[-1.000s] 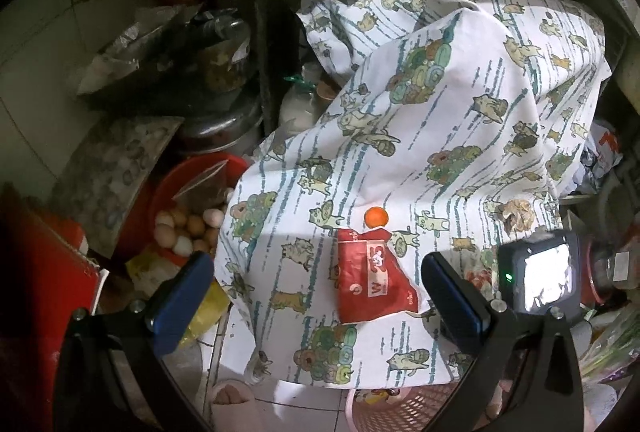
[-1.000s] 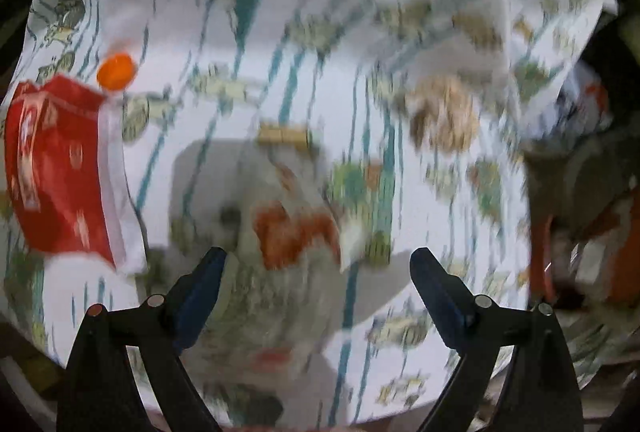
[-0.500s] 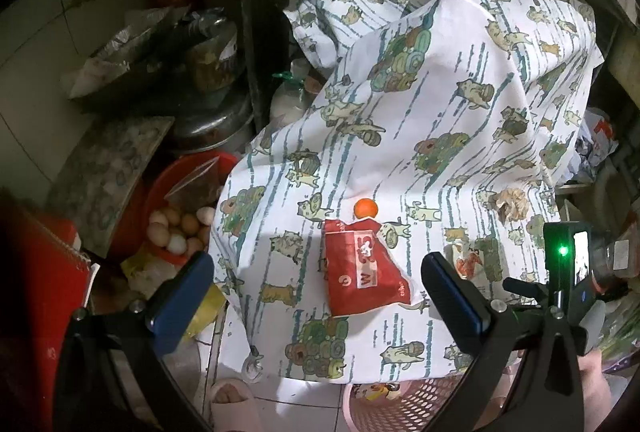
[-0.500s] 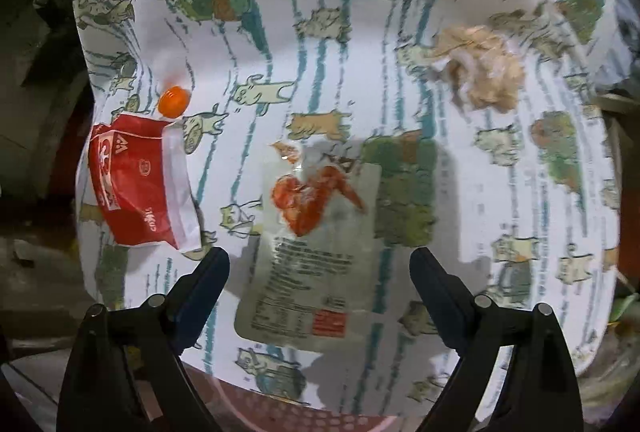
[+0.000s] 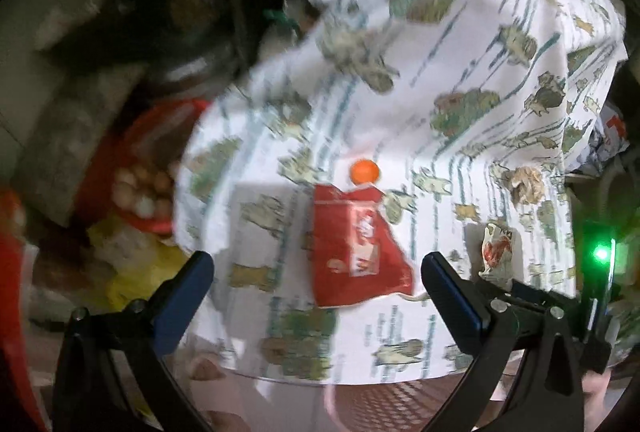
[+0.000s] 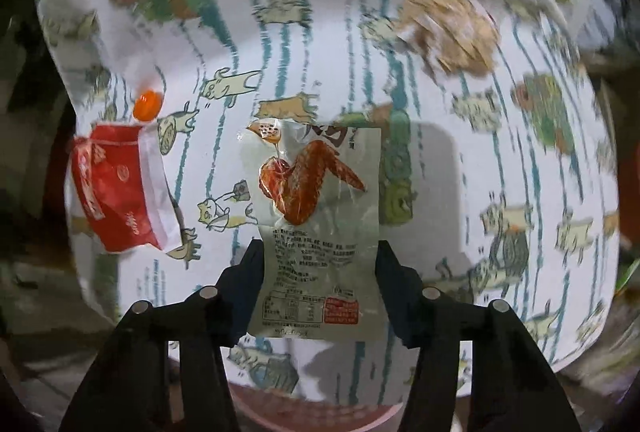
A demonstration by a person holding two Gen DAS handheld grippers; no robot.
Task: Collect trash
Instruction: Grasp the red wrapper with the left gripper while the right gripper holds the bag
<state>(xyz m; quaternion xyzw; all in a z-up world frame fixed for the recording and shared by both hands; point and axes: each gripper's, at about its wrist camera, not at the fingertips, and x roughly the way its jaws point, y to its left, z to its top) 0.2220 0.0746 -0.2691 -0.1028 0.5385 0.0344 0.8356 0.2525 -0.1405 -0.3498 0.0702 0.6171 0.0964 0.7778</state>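
A cartoon-print cloth (image 5: 460,80) covers the table. On it lie a red snack wrapper (image 5: 356,252), a small orange ball (image 5: 364,171), a clear chicken-wing wrapper (image 6: 316,216) and a crumpled brown tissue (image 6: 448,28). My right gripper (image 6: 318,264) has its jaws narrowed on both sides of the chicken-wing wrapper's lower half, touching its edges. My left gripper (image 5: 316,280) is open, hovering just before the red wrapper (image 6: 120,192). The wing wrapper also shows in the left wrist view (image 5: 496,244), with the tissue (image 5: 526,184) beyond it.
A pink mesh basket (image 5: 392,404) sits below the table's front edge. A red bowl of eggs (image 5: 140,188) and dark pots (image 5: 168,12) stand at the left. Clutter fills the right side (image 5: 608,136).
My right gripper has come down over the chicken-wing wrapper and its jaws have narrowed onto it. My left gripper has moved closer to the red wrapper.
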